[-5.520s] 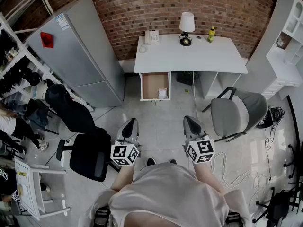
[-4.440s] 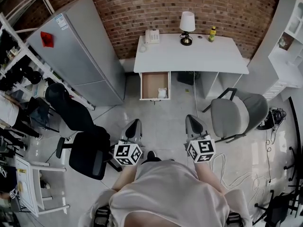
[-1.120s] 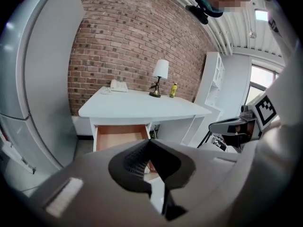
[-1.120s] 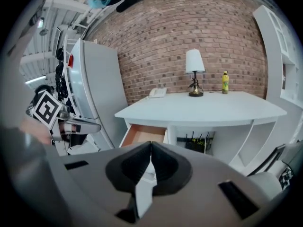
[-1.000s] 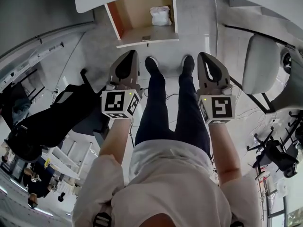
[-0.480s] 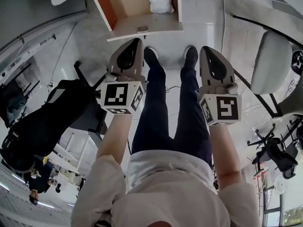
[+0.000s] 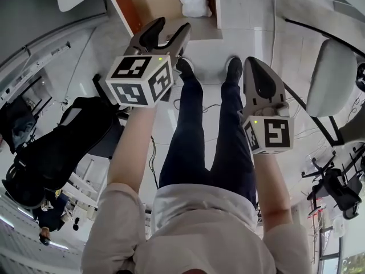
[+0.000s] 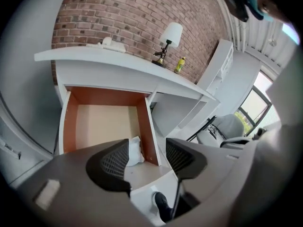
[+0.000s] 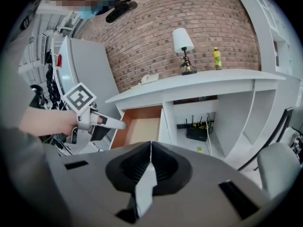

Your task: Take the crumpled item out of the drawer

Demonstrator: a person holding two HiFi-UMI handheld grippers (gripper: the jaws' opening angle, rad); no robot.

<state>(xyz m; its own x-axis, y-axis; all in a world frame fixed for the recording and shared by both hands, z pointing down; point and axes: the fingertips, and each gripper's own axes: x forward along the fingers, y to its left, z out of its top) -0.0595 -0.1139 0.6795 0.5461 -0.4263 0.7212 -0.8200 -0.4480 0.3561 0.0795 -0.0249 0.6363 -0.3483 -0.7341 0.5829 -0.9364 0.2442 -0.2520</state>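
Reach step: the left tongs, jaws just opened wide with nothing between them, point into the open drawer. The white crumpled item lies against its right wall. The right tongs are closed and empty. Next, straddle the item and close

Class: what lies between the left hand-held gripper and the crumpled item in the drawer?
Only the drawer's front panel and bare drawer floor; the left gripper view shows it.
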